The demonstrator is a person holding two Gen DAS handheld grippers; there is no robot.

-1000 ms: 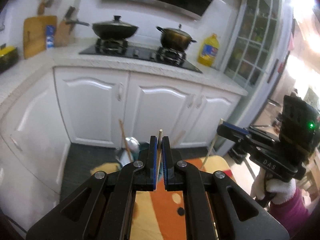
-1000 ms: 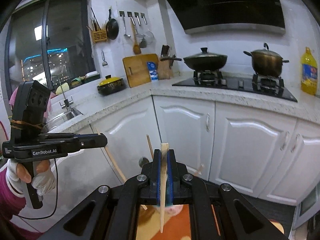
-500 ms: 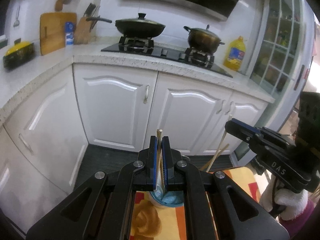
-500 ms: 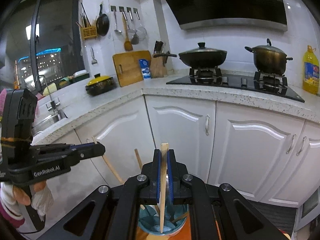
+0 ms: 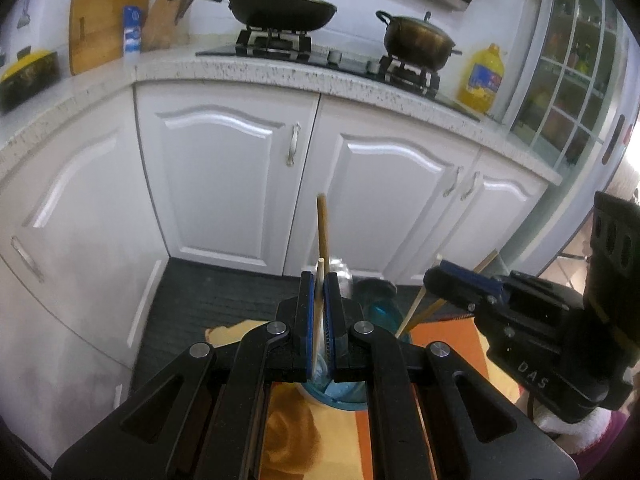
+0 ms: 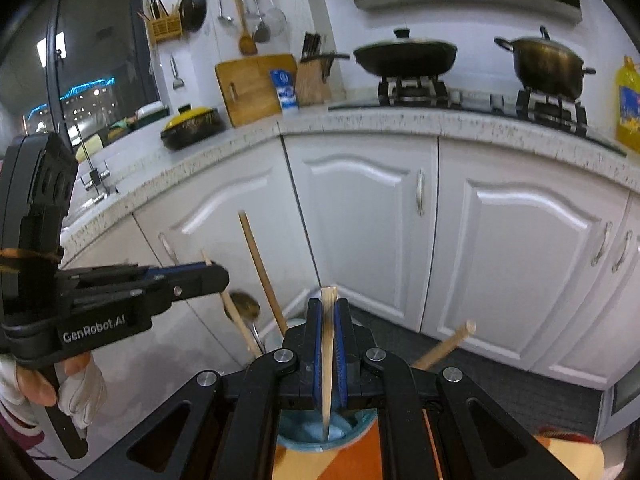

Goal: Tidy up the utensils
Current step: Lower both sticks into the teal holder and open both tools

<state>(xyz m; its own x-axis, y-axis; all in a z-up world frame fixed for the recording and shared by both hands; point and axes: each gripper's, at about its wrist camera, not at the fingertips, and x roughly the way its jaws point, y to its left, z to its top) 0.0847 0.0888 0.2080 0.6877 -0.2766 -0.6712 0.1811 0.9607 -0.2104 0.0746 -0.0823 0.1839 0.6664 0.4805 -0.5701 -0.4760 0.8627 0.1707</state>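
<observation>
My left gripper (image 5: 319,312) is clamped on a chopstick (image 5: 319,280), pads pinching its shaft, top end poking up above the jaws. Lower end runs down toward the blue cup (image 5: 378,314) sitting right under the fingers.

My right gripper (image 6: 329,344) is likewise closed tight on a chopstick (image 6: 328,360), held near vertical; its tip hangs over the cup (image 6: 320,438) mouth, maybe just inside, hard to call from this angle.

Cup stands on an orange-yellow cloth (image 5: 304,432). Already in it: a taller wooden stick (image 6: 262,272), a metal spoon (image 6: 242,306), and another chopstick (image 6: 444,346) leaning out right. From the left cam I see two sticks (image 5: 420,308) slanting out of the cup, beside the right gripper (image 5: 464,284).

Left gripper (image 6: 200,276) shows at the left edge of the right cam, gloved hand (image 6: 76,388) on its handle.

Behind: white cabinets (image 5: 224,176), speckled counter (image 6: 380,128), wok (image 6: 404,56) and pot (image 6: 548,64) on the hob.
</observation>
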